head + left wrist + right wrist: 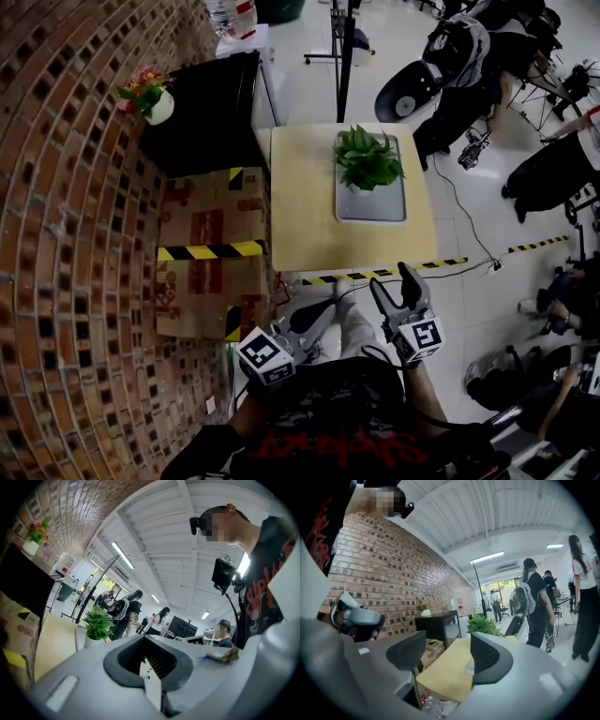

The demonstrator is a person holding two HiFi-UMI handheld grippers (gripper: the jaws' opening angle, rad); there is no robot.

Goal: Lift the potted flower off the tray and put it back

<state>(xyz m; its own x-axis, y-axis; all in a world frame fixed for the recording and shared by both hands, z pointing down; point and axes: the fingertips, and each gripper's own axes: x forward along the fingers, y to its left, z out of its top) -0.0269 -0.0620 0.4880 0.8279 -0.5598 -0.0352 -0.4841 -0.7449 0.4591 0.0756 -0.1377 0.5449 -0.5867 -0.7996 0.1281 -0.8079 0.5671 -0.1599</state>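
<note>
With both tools short of the near edge of the surface (305, 216), the right hand-held gripper (390, 281) has its jaws well apart and nothing between them, only bare tabletop showing through the gap. It sits just off the near right corner and looks to be pointing roughly level across the wood.

Over to the left hand-held gripper (302, 324): jaws drawn together, carrying nothing. It is further back and nearer the near left corner.

Now the target. The leafy green potted flower in its white pot (367, 157) stands upright at the far end of the pale grey rectangular tray (371, 210). That tray lies toward the far right corner, its long axis running from near edge to far edge.

So the plant is straight ahead of the right tool, across nearly the whole depth of the surface. The right one is closer and better lined up. My read: the lift has not begun, and a long forward reach over the tray's empty near half comes first.
</note>
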